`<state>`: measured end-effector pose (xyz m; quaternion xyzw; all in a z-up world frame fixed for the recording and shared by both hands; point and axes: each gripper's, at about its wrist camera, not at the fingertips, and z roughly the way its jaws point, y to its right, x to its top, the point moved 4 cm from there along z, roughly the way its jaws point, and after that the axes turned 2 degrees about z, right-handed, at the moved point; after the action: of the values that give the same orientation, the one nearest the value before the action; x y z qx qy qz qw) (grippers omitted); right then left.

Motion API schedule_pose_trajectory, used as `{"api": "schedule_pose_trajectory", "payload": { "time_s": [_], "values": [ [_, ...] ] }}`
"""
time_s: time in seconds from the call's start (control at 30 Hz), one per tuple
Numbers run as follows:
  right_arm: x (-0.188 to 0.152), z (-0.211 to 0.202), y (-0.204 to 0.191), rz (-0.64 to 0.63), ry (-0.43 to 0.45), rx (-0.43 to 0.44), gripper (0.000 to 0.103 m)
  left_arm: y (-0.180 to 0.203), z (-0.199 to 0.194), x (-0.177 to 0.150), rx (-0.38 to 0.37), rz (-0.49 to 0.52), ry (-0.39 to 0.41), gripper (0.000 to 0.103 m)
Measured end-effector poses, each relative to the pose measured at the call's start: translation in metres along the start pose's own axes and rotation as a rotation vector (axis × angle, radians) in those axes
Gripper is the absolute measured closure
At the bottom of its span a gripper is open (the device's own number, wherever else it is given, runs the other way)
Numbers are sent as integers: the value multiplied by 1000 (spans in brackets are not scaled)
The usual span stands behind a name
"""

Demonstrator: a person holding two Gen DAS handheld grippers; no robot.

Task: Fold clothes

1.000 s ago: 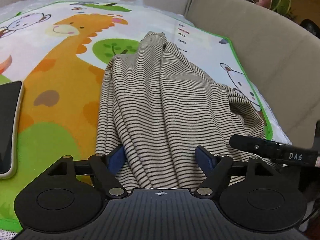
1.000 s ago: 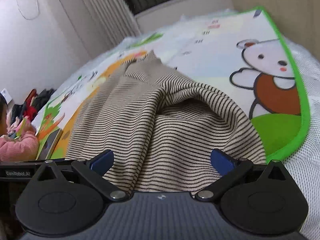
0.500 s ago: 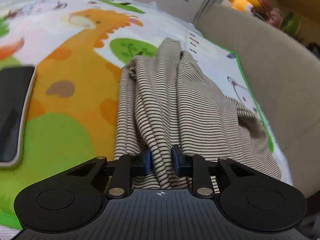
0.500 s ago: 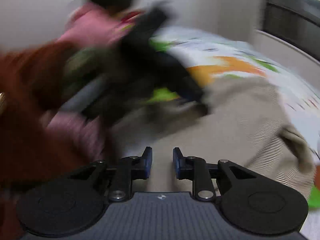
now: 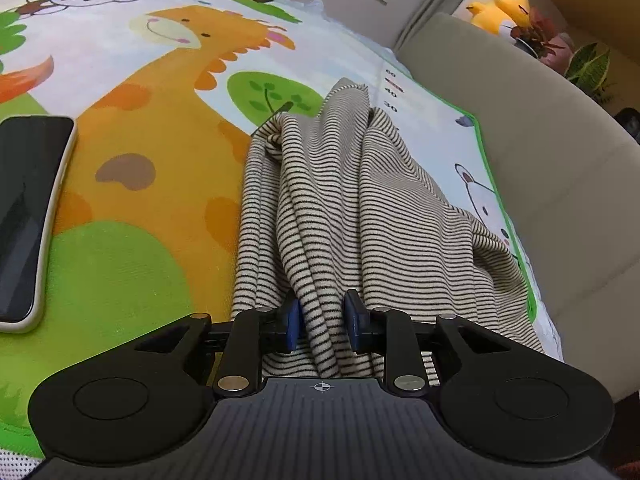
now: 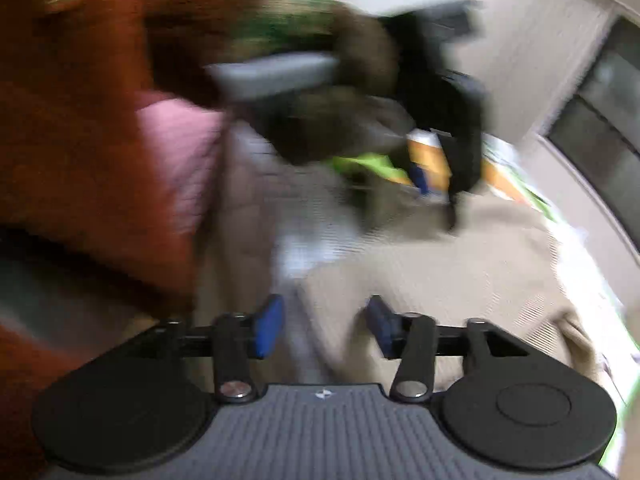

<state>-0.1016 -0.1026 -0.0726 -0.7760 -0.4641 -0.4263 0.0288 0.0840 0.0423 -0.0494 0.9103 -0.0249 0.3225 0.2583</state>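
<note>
Left gripper: blue pads nearly closed, pinching a bunched fold of the striped garment at its near edge. Cloth is taut and ridged from the pinch up toward its far tip.

Garment lies on the right half of the play mat, running from the mat's near edge toward its far right edge; its right side drapes close to the mat's green border.

Right gripper: pads partly apart, a visible gap between them. Beige cloth sits in and behind the gap, but the frame is motion-blurred, so I cannot tell whether it holds anything.

Left-wrist view only:
- phone, dark screen, pale case, lying at the mat's left edge
- mat print: giraffe, monkey, bear; a height scale at the right edge reads "30", "40", top number unclear
- beige sofa just beside the mat's right edge
- yellow plush duck and potted plants behind the sofa

Right-wrist view only:
- the other gripper, black with a blue pad, over the cloth, blurred
- red-brown and pink clothing filling the left side, blocking that part of the mat
- window frame at far right

No brand text readable on either gripper.
</note>
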Motion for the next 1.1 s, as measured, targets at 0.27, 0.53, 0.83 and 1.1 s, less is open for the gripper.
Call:
{"api": "schedule_pose_trajectory", "payload": {
  "time_s": [0.27, 0.53, 0.83, 1.1],
  "values": [
    [0, -5, 24, 89, -11, 42, 94, 2, -2, 1, -11, 2, -5, 61],
    [-6, -29, 29, 80, 70, -32, 100, 4, -10, -1, -11, 18, -5, 51],
    [-15, -163, 269, 555, 340, -666, 100, 31, -12, -17, -72, 110, -51, 26],
    [-102, -164, 333, 786, 317, -971, 100, 53, 13, 35, -34, 139, -7, 93]
  ]
}}
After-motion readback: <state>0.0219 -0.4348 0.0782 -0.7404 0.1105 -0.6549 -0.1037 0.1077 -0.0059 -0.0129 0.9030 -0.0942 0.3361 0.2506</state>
